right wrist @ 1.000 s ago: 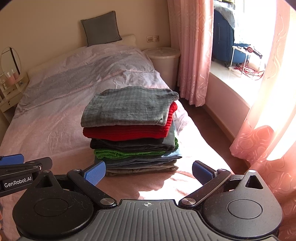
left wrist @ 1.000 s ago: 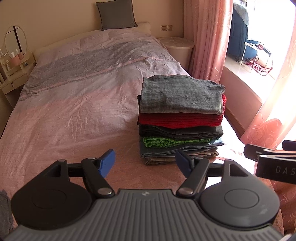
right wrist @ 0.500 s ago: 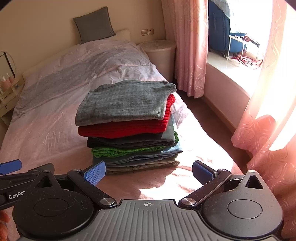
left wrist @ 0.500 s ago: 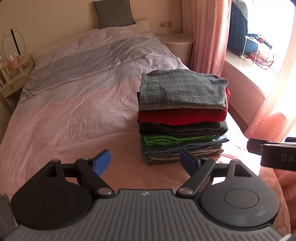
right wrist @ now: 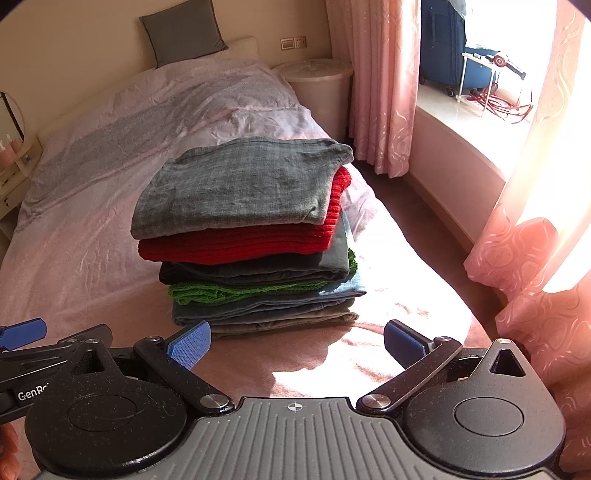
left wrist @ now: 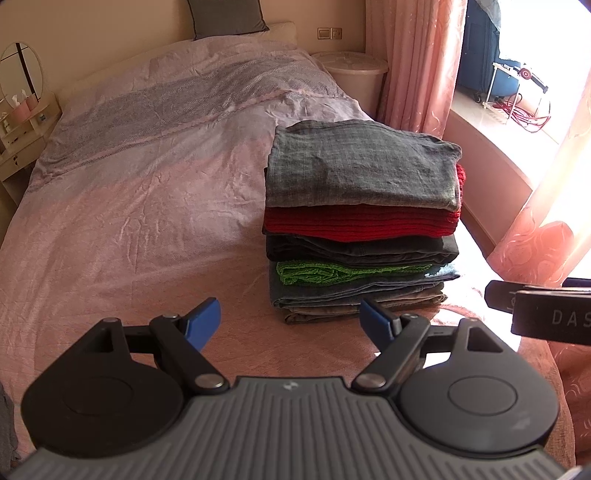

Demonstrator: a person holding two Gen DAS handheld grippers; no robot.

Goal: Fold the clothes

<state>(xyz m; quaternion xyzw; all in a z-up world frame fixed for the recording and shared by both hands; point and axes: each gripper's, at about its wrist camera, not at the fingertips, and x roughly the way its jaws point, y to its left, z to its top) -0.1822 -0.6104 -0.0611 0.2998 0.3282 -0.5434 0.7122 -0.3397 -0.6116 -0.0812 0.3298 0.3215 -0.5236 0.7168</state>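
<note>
A stack of folded clothes (left wrist: 362,221) (right wrist: 251,236) sits on the pink bed (left wrist: 129,206) (right wrist: 74,251) near its right edge: a grey checked piece on top, then red knit, dark grey, green, blue denim and a tan one at the bottom. My left gripper (left wrist: 291,321) is open and holds nothing, just in front of the stack's lower left corner. My right gripper (right wrist: 295,343) is open too, close before the bottom of the stack with nothing between its blue pads. Each gripper shows at the edge of the other's view.
Pink curtains (left wrist: 406,62) (right wrist: 535,277) hang to the right by a sunlit window ledge (right wrist: 461,129). A round white bin (left wrist: 354,74) stands beside the bed's head. A grey pillow (right wrist: 181,29) leans on the wall; a small dressing table with a mirror (left wrist: 22,96) is at far left.
Both grippers have moved forward and down toward the stack, which now looks larger and nearer. The left gripper's jaws stand a little wider than a second ago.
</note>
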